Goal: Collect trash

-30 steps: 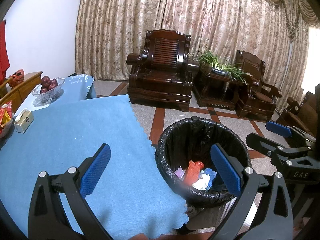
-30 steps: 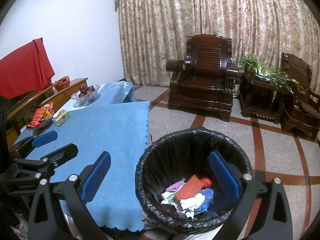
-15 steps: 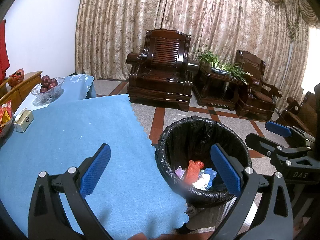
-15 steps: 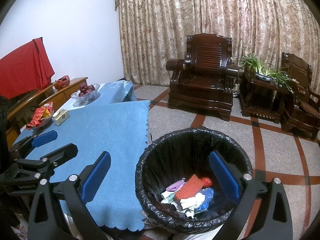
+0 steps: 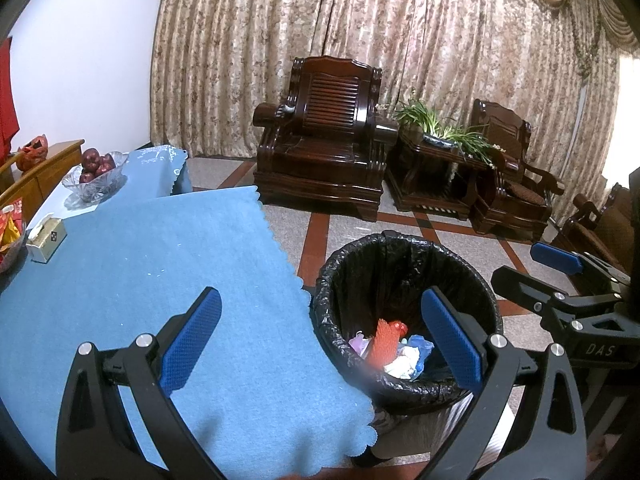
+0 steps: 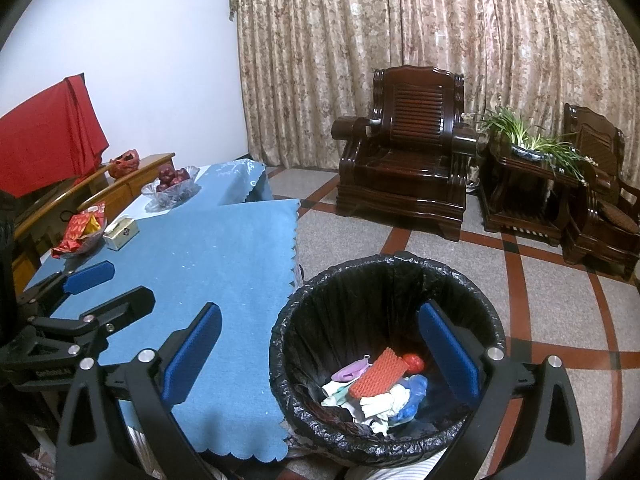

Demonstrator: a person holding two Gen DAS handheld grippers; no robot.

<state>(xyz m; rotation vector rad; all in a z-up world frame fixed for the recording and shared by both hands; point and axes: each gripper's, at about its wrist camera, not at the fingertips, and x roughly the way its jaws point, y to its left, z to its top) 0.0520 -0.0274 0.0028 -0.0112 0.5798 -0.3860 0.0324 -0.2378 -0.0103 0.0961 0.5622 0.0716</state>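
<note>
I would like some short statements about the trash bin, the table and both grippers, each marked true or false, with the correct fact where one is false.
1. The trash bin is lined with a black bag. True.
2. The bin is empty. False: it holds trash, including an orange net piece and white crumpled paper.
3. The left gripper holds a piece of trash. False: it is open and nothing is between its fingers.
4. The right gripper is open and empty. True.
5. A glass bowl of red fruit stands on the far end of the table. True.
6. The tablecloth is red. False: it is blue.
</note>
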